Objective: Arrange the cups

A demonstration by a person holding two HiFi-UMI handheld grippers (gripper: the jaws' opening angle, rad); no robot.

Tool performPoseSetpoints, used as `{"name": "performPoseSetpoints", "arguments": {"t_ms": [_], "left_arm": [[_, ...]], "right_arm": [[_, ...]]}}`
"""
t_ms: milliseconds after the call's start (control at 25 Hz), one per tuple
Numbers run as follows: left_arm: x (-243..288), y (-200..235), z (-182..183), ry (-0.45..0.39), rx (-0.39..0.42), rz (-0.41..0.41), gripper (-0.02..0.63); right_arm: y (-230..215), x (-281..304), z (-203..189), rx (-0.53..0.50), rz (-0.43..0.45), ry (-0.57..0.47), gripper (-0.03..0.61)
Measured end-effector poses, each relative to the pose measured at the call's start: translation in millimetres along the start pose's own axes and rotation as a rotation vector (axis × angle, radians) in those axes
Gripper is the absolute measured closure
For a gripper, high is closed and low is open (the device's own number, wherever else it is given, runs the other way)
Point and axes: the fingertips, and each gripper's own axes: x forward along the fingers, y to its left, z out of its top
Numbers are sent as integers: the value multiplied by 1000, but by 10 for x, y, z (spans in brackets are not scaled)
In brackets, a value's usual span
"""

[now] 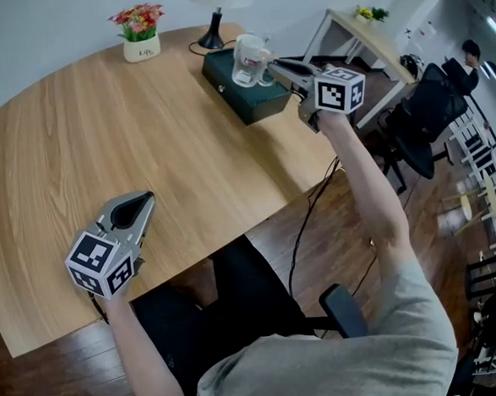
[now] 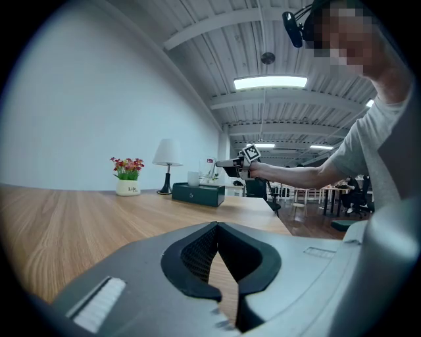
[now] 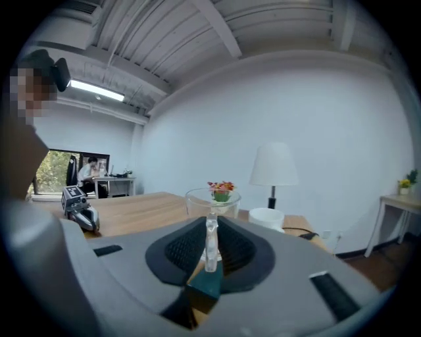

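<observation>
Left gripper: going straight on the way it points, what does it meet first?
Probably the dark green box across the table; the left gripper aims at it over open wood. It tilts slightly down, so the wood may come first.

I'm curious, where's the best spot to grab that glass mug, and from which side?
By its handle, coming in level from the side where the handle sticks out. The glass mug stands upright, and its thin handle fits between two jaws; the round body looks wider and slippery. The right gripper holds it that way.
</observation>
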Motion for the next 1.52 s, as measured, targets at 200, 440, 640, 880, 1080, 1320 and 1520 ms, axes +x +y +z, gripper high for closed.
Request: {"name": "performPoseSetpoints", "arguments": {"t_ms": [200, 440, 640, 880, 1080, 1320, 1520], "left_arm": [[-8, 2, -14, 2, 0, 2, 604], [17, 9, -4, -3, 0, 0, 604], [-8, -17, -2, 0, 1, 0, 604], [1, -5, -11, -1, 0, 2, 604], [15, -2, -8, -1, 0, 2, 604], [13, 12, -7, 2, 2, 0, 604], [2, -2, 1, -3, 6, 3, 604]], "right_arm": [[-504, -128, -326, 10, -92, 103, 509], [-733, -145, -477, 24, -131, 110, 509], [-724, -138, -531, 26, -116, 105, 513], [-802, -184, -529, -8, -170, 104, 491], [-792, -272, -466, -26, -202, 91, 491], [-227, -564, -80, -18, -196, -109, 494], [1163, -692, -216, 0, 12, -269, 527]]}}
